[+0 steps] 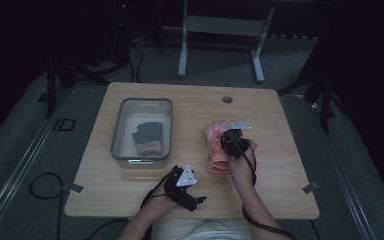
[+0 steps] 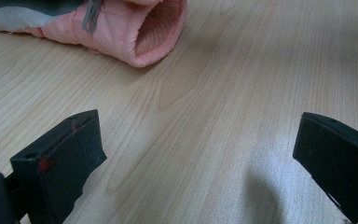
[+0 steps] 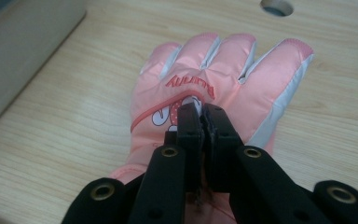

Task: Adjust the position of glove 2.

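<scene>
A pink glove (image 1: 215, 152) lies on the wooden table (image 1: 280, 165), fingers pointing away from me and its cuff towards the front edge. My right gripper (image 1: 223, 136) is down on the back of the glove (image 3: 223, 70). Its jaws (image 3: 203, 112) are shut together, pinching the fabric at the printed picture. My left gripper (image 1: 199, 199) rests near the table's front edge, left of the cuff. In the left gripper view its jaws (image 2: 198, 135) stand wide open over bare wood, with the glove's open cuff (image 2: 154, 32) ahead of them and apart.
A grey plastic bin (image 1: 117, 130) stands at the left of the table with a dark and pink glove (image 1: 147, 138) inside. A round cable hole (image 1: 227, 99) sits near the far edge. Bare wood lies to the right of the pink glove.
</scene>
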A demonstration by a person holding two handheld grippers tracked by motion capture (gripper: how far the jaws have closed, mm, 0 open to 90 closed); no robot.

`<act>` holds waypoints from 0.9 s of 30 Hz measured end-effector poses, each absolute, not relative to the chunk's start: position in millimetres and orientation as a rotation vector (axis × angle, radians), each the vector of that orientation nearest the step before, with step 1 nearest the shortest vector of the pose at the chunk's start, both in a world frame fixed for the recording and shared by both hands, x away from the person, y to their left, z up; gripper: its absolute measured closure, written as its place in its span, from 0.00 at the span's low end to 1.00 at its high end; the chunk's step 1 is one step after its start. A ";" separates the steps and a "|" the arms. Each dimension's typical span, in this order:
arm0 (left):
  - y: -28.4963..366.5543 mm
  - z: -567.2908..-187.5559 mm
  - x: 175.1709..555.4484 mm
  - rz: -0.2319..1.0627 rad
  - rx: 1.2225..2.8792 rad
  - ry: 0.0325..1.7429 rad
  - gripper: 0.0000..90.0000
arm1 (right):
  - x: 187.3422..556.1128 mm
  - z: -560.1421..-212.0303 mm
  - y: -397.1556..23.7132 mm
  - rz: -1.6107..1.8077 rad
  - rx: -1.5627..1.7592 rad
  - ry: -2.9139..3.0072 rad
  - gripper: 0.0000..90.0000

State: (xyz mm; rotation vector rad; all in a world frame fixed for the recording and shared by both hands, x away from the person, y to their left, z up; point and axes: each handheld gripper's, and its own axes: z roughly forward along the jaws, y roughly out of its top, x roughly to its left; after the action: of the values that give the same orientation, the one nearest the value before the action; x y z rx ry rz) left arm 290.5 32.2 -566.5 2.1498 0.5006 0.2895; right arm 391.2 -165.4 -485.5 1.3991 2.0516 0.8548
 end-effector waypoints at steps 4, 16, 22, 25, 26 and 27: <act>32.3 -566.2 290.5 0.291 2.149 0.499 0.01 | 395.5 -492.9 -161.5 0.838 1.386 2.085 0.95; 32.4 -566.1 290.5 0.282 2.140 0.511 0.01 | 389.4 -492.6 -177.1 0.871 1.307 2.240 0.93; 32.2 -566.3 291.1 0.279 2.137 0.515 0.01 | 390.1 -490.5 -183.1 0.934 1.311 2.256 0.79; 32.4 -566.1 291.3 0.276 2.139 0.517 0.01 | 391.0 -486.5 -181.3 0.943 1.291 2.267 0.78; 32.5 -566.0 291.3 0.274 2.141 0.518 0.01 | 391.4 -483.0 -180.7 0.960 1.282 2.271 0.73; 32.5 -566.1 291.3 0.275 2.141 0.517 0.01 | 391.3 -481.3 -181.1 0.962 1.278 2.273 0.72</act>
State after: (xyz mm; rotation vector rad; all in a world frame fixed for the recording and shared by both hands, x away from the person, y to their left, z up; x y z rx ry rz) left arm 291.3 32.5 -566.1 2.1415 0.5169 0.2746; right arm 391.3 -181.1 -481.3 1.2780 2.2727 0.9624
